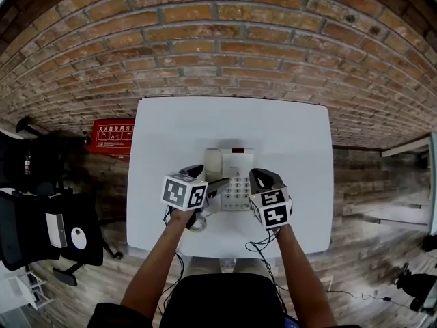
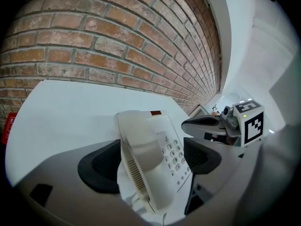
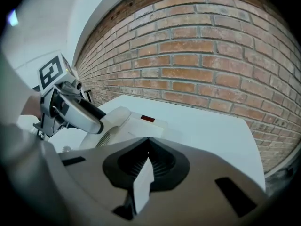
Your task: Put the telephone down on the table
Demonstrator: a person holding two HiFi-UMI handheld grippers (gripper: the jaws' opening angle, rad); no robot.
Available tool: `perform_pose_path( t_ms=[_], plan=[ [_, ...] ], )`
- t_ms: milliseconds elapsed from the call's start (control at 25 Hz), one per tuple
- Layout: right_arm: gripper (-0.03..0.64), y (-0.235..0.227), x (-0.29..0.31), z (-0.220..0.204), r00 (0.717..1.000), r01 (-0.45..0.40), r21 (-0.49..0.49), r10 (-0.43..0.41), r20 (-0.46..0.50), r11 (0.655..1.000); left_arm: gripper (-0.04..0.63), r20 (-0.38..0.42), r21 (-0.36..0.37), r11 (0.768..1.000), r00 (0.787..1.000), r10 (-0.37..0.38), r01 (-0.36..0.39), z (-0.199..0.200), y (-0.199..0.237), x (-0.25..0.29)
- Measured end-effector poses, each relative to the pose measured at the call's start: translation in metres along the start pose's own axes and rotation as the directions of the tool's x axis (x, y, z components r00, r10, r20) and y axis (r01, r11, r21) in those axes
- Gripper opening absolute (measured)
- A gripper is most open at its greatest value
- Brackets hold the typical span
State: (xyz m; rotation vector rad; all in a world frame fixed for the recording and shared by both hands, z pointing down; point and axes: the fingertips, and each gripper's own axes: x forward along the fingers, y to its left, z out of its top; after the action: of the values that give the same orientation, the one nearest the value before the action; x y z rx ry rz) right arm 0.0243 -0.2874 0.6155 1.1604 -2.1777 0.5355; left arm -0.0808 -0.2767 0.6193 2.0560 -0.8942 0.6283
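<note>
1. Where the head view looked down, the telephone (image 1: 231, 173) sat on the white table (image 1: 171, 128), between both grippers.
2. Only its own view showed the left gripper (image 2: 153, 157) wide open, straddling the handset (image 2: 138, 145), one pad clear of it.
3. The right gripper (image 3: 148, 160) showed its jaws closed together.

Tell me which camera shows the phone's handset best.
The left gripper view: the handset fills the centre, close up, grille slots visible. The head view shows it small, from above, on the telephone's left side. The right gripper view shows only part of it.
</note>
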Motion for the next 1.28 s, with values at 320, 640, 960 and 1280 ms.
perform_pose_path(
  t_ms=[320, 640, 960, 1280],
  plan=[
    [0.012, 0.001, -0.022, 0.011, 0.999, -0.026, 0.002, 0.026, 0.035, 1.000, 0.337, 0.068, 0.054, 0.998, 0.997, 0.038, -0.041, 0.007, -0.013, -0.021],
    [0.012, 0.010, -0.047, 0.030, 0.993, -0.078, -0.012, 0.079, 0.093, 0.997, 0.255, 0.227, 0.127, 0.987, 0.971, 0.070, -0.101, 0.031, -0.038, -0.052],
    [0.012, 0.021, -0.084, 0.051, 0.975, -0.132, -0.041, 0.137, 0.176, 0.990, 0.193, 0.328, 0.146, 0.975, 0.938, 0.113, -0.168, 0.040, -0.072, -0.088],
    [0.012, 0.031, -0.116, 0.079, 0.944, -0.169, -0.108, 0.193, 0.269, 0.980, 0.115, 0.444, 0.143, 0.961, 0.883, 0.153, -0.238, 0.048, -0.103, -0.121]
  ],
)
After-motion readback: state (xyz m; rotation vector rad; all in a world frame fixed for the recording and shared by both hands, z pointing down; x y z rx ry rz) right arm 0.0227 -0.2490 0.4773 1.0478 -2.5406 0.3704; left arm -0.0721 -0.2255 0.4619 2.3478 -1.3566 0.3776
